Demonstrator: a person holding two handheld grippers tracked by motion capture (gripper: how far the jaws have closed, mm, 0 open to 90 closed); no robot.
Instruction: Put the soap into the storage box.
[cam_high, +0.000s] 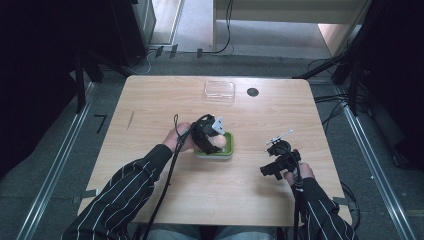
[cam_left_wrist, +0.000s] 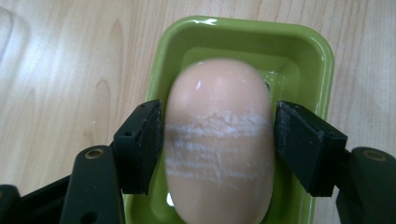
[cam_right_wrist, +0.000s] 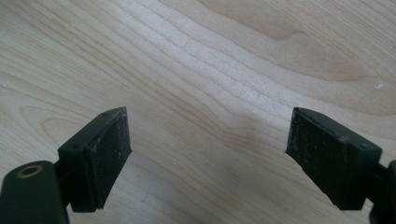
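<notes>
Left gripper (cam_left_wrist: 218, 140) of mine is clamped on a pink sausage (cam_left_wrist: 218, 135) over the green tray (cam_left_wrist: 322, 60) in the middle of the table (cam_high: 150, 100). I keep my right gripper (cam_right_wrist: 208, 158) wide apart above bare wood, near right.

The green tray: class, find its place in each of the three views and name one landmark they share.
High view: green tray at table centre, under the left claw.
Left gripper view: green tray top centre, behind the pink sausage-like piece.
Right gripper view: not in it.
Shared landmark: wooden tabletop.
</notes>
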